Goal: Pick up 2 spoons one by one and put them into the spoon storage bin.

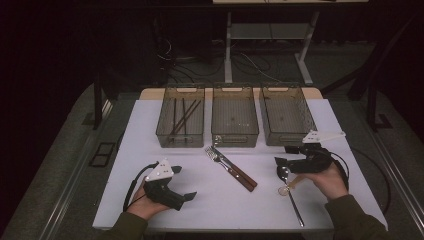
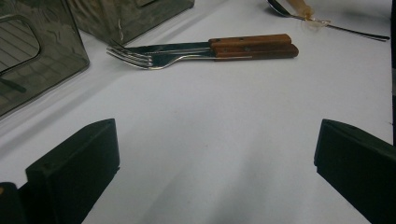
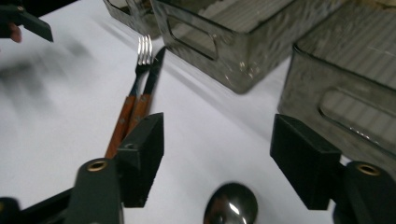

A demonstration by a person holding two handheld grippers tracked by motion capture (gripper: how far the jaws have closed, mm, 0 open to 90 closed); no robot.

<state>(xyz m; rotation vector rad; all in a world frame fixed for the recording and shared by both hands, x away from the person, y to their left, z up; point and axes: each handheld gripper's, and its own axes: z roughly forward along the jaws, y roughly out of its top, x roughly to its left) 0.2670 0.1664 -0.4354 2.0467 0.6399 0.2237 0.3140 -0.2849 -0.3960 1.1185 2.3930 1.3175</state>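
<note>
From the high view, the white tabletop carries three smoky plastic bins in a row at its far side; the left bin holds dark sticks. A fork and a knife with wooden handles lie together mid-table. The right tool hovers over the bowl of a spoon near the front right, its jaws spread with nothing pinched. The left tool rests at the front left, jaws spread and empty. In the left gripper view, the fork and knife lie ahead, well apart from the wide jaws. In the right gripper view, the spoon's bowl sits low between the parted jaws, untouched. No writing or label can be read anywhere.
</note>
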